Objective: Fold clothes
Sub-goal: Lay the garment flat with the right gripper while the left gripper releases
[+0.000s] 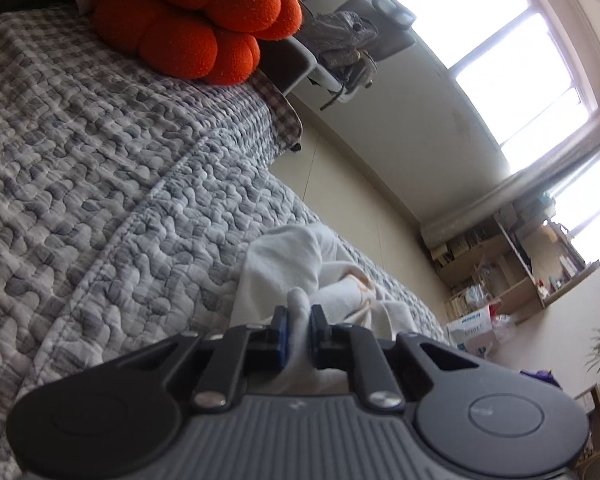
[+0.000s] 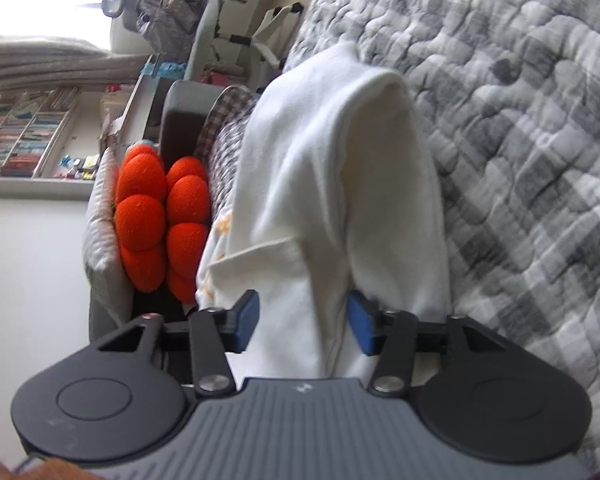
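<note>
We are pinching fold of white garment in left gripper, clenched. Right gripper gaping, cloth between pads, unpressed. Garment lying on quilted bedspread.

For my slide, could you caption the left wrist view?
Left gripper pinching a fold of the white garment on the grey quilt.

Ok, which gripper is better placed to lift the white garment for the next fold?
Left, probably. The left gripper is shut on a bunched fold of the white garment on the quilt. The right gripper has cloth between its pads but stands open, so it would need to close first.
</note>
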